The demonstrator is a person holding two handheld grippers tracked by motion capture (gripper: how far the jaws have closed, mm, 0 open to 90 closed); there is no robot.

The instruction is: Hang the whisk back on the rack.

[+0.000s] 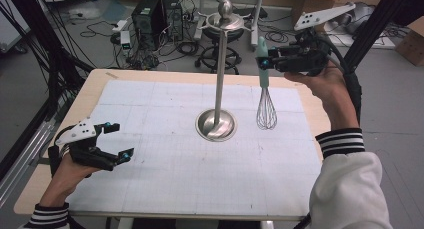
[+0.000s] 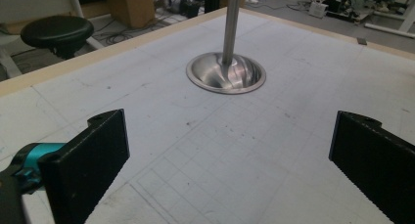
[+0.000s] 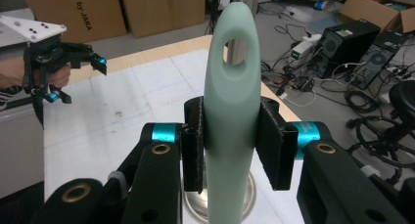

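Whisk [image 1: 265, 96]: hangs upright above the tabletop [image 1: 165, 159], wire head down, pale green handle up, at about 3 o'clock from the stand's base and just beside it. In the high view its wires sit over the white mat; whether they touch the mat cannot be told.
Whisk handle: in the right gripper view [image 3: 231, 116] it rises straight between the two black jaws, and the hanging hole near its tip shows clear above them.
Right gripper [image 1: 265, 63]: closed on the whisk handle, pads pressed against both sides of it, held level at about 2 o'clock from the stand's base, above the far right part of the mat.
Left gripper [image 1: 119, 141]: jaws spread wide with nothing between them, near the left edge of the tabletop at about 8 o'clock from the base, well apart from the whisk. In the left gripper view its two jaws frame bare mat.
Stand [image 1: 219, 89]: steel pole, upright, on a round dished base [image 2: 226, 75] at the middle of the mat, with short arms and a ball knob at the top.
Mat [image 1: 165, 184]: white, gridded, covering most of the wooden tabletop.
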